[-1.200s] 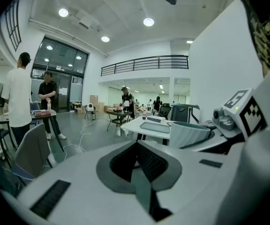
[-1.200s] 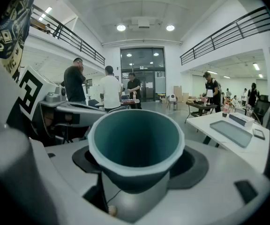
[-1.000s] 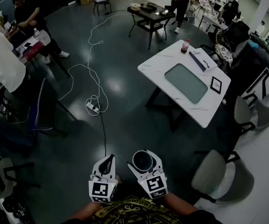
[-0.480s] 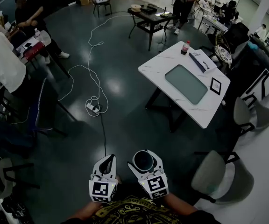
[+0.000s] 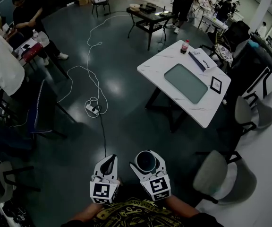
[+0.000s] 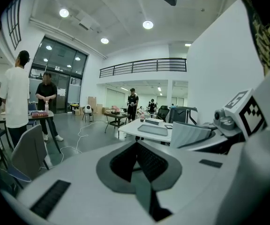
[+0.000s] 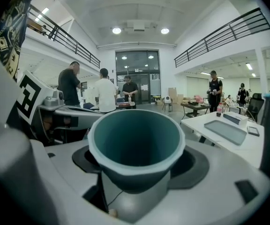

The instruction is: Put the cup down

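Note:
My right gripper (image 5: 146, 161) is shut on a pale cup (image 5: 145, 161) with a dark teal inside, held close to my body above the floor. In the right gripper view the cup (image 7: 136, 144) fills the middle, its mouth facing the camera, with a jaw on either side of it. My left gripper (image 5: 108, 165) hangs just left of it, shut with nothing in it; in the left gripper view its dark pads (image 6: 142, 162) meet. The white table (image 5: 160, 66) with a grey-green mat (image 5: 185, 82) stands ahead to the right, well beyond both grippers.
A red-capped bottle (image 5: 184, 46), a booklet (image 5: 200, 58) and a framed marker card (image 5: 216, 84) lie on the table. Grey chairs (image 5: 218, 176) stand at the right. A white cable (image 5: 92, 74) with a power strip runs across the dark floor. People stand at the left and far back.
The view has shifted slightly, so the table sits a little further left and up. Both grippers and the cup keep their place. People at the back have moved.

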